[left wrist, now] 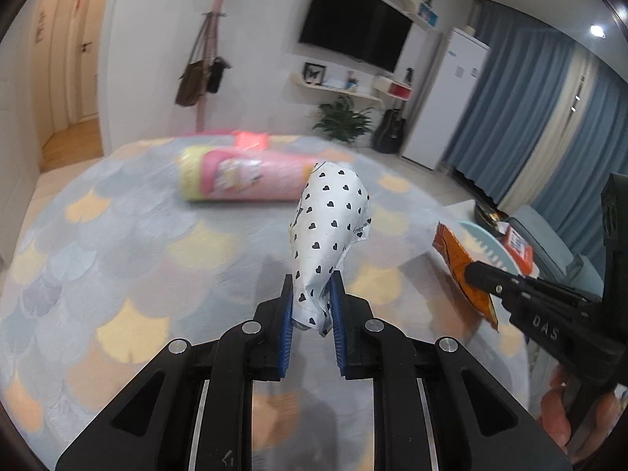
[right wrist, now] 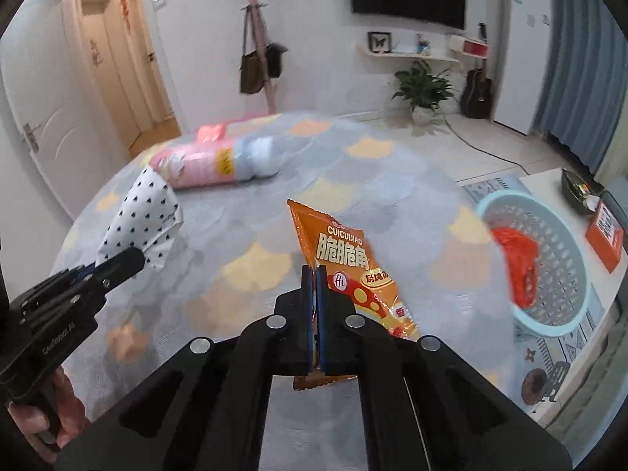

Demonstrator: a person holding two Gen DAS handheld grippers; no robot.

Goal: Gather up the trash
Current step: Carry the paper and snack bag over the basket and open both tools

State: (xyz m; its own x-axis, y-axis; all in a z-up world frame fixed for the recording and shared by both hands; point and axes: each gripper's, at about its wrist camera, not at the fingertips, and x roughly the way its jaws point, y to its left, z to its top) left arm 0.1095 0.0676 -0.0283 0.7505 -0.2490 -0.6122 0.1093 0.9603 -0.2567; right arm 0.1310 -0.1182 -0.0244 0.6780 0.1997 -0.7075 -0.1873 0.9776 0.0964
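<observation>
**Two wrappers held up, one in each hand-held gripper**

Left hand-held gripper (left wrist: 312, 306): squeezed shut on a white wrapper with little black hearts (left wrist: 329, 227). Sticks straight up from between the blue pads (left wrist: 285, 314), crumpled at the bottom, puffed out at the top. Held above a round rug (left wrist: 129, 235) with grey, yellow and orange scale shapes.

Right hand-held gripper (right wrist: 316, 306): squeezed shut on an orange snack bag (right wrist: 337, 251). Pinched near its lower left edge, with the bag leaning up and to the right of the fingers. Bottom corner poking out below the pads.

Past both hand-held grippers, farther away on the rug: a pink bottle with a yellow end (left wrist: 239, 174), lying on its side, blurry. Something small and pink-red just behind it, too blurry to name.

To the right of the right hand-held gripper: a light blue basket with holes (right wrist: 565, 259), sitting on a low white table (right wrist: 549, 184). Inside the basket, a crumpled red wrapper (right wrist: 518, 267). Beside the basket, farther right, an orange box (right wrist: 606, 235) on the same table.

Seen from the left wrist, right hand-held gripper off to the right and near. Seen from the right wrist, left hand-held gripper off to the left and near, with a bit of the person's hand (right wrist: 59, 408) around its handle.
</observation>
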